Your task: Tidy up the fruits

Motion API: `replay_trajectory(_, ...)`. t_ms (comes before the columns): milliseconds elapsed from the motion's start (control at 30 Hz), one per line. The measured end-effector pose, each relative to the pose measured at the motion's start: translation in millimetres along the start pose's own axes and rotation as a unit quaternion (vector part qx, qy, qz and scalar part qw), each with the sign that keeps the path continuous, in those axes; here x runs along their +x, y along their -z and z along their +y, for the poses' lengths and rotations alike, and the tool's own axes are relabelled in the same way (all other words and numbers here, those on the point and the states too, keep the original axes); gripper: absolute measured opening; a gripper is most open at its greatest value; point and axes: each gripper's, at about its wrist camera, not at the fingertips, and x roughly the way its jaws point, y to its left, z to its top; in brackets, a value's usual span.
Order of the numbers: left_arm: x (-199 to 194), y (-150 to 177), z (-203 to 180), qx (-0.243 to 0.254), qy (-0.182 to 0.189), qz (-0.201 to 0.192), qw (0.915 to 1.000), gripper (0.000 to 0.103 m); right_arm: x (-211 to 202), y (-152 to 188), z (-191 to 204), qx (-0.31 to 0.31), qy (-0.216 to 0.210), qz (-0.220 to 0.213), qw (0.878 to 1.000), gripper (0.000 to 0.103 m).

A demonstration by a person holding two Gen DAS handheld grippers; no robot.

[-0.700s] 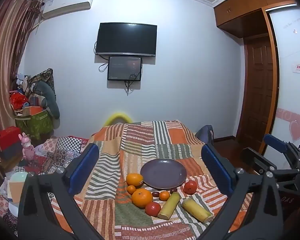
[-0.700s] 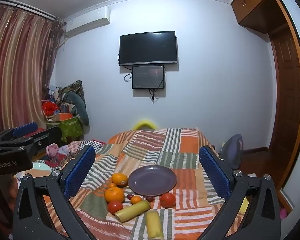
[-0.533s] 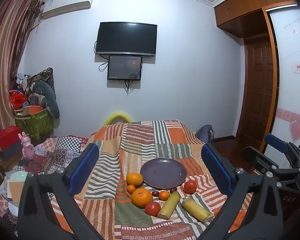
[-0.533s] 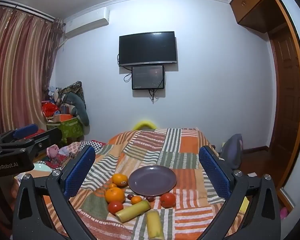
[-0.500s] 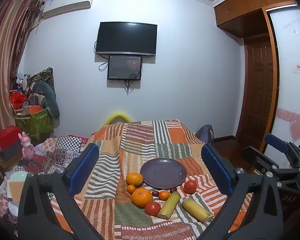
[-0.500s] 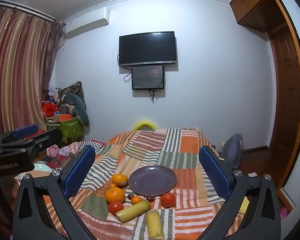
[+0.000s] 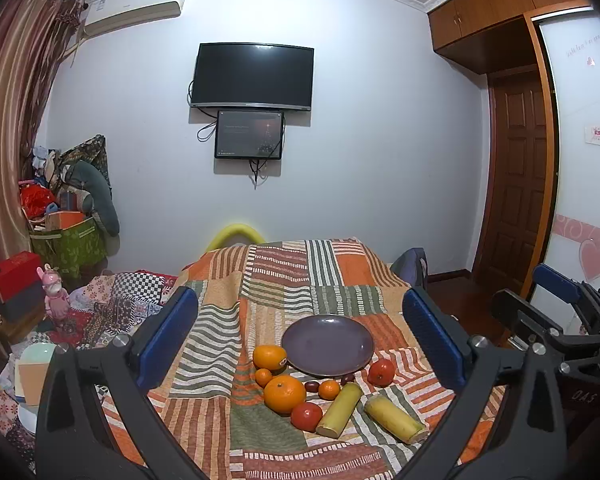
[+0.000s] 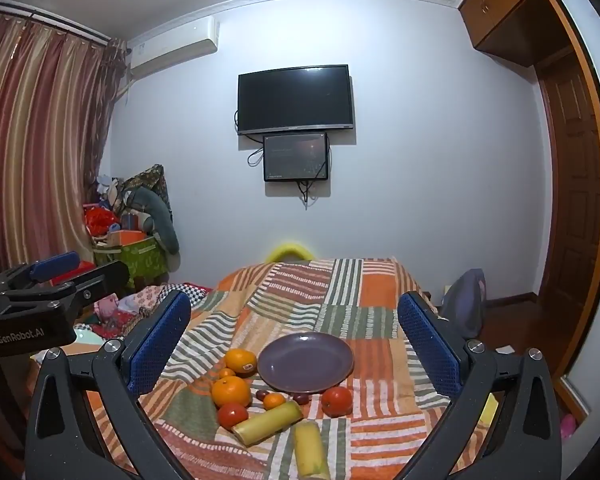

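Observation:
An empty purple plate (image 7: 327,344) (image 8: 305,361) sits on a striped patchwork cover. In front of it lie several fruits: a large orange (image 7: 284,393) (image 8: 231,391), a stickered orange (image 7: 269,357) (image 8: 241,361), two small tangerines, two tomatoes (image 7: 306,416) (image 7: 381,372), dark dates and two yellow-green cane pieces (image 7: 339,404) (image 7: 394,419). My left gripper (image 7: 300,336) is open and empty, well above and short of the fruit. My right gripper (image 8: 294,338) is open and empty too. Each gripper shows at the edge of the other's view.
The covered table (image 7: 300,276) stands in a bedroom, with a yellow chair back (image 7: 236,234) behind it. A cluttered pile and green box (image 7: 66,240) stand at the left. A grey bag (image 8: 466,300) and a wooden door (image 7: 516,184) are at the right.

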Motion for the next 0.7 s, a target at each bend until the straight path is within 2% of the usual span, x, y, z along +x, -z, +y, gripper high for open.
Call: replay_trajectory(700,0.8,-1.7,1.9,0.001,0.0,0.006,1.0,0.103,2.1,4.6,2.0,0.003,-0.001,0.0,1.0,0.103)
